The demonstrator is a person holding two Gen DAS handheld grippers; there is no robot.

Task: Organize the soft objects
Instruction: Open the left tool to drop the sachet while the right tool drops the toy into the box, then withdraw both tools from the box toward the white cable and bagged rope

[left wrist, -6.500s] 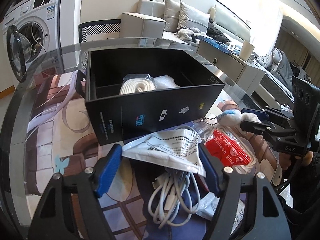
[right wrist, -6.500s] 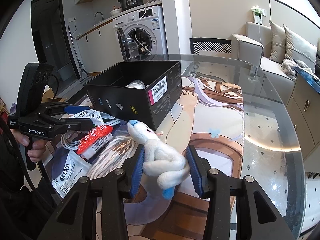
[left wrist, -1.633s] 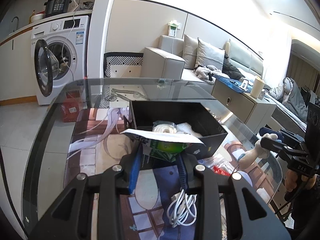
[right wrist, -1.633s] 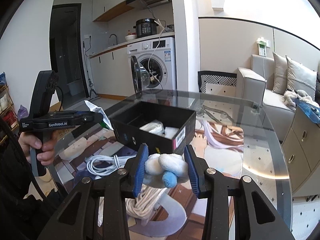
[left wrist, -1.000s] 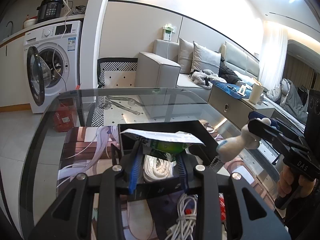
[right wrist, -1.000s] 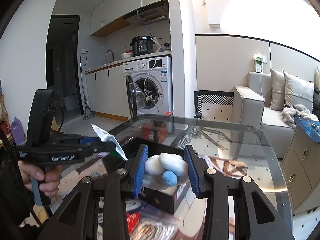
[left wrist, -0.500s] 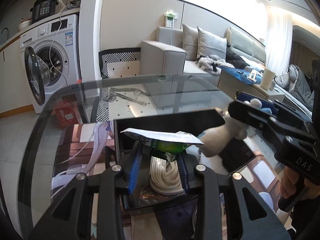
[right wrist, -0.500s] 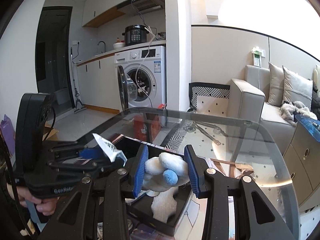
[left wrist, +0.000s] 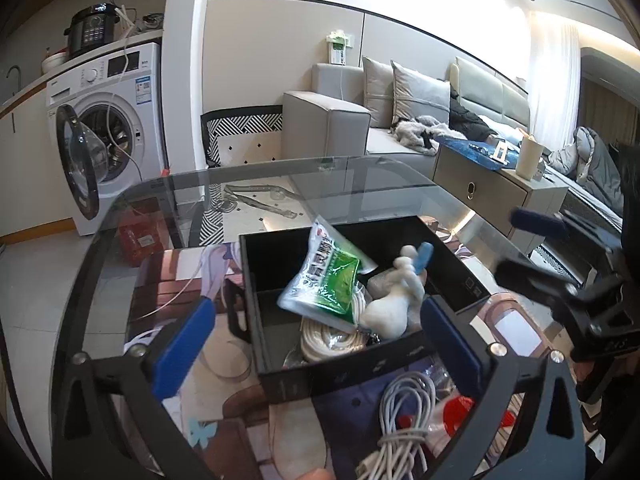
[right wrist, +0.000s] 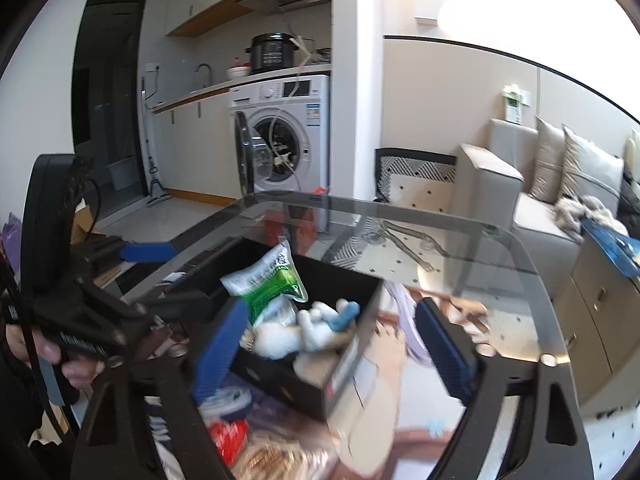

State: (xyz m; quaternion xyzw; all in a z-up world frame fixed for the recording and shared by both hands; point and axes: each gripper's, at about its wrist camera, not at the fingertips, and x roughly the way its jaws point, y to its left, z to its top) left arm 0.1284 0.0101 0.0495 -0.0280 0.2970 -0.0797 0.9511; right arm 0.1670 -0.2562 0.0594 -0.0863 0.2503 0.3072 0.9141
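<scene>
- Washer at far left of the left wrist view, door swung open, beyond the glass counter.
- Left tongs: jaws have just sprung wide apart, blue pads on either side of the box's near corner, nothing pressed between them.
- Box, black and open-topped, sits on the counter in the middle of both views.
- Pouch, green and white, is tilted over the box's near compartment, free of both pads; whether it rests on the contents I cannot tell.
- Rope, a white coil, lies in the box under the pouch.
- Plush, white with a blue tip, lies in the box just right of the pouch, touching the rope.
- Cable, white and bundled, lies on the counter in front of the box, beside a red packet.
- Right tongs: jaws have just opened wide too, blurred blue pads flanking the box, plush below them and loose.
- Sofa at the right, behind the counter.
</scene>
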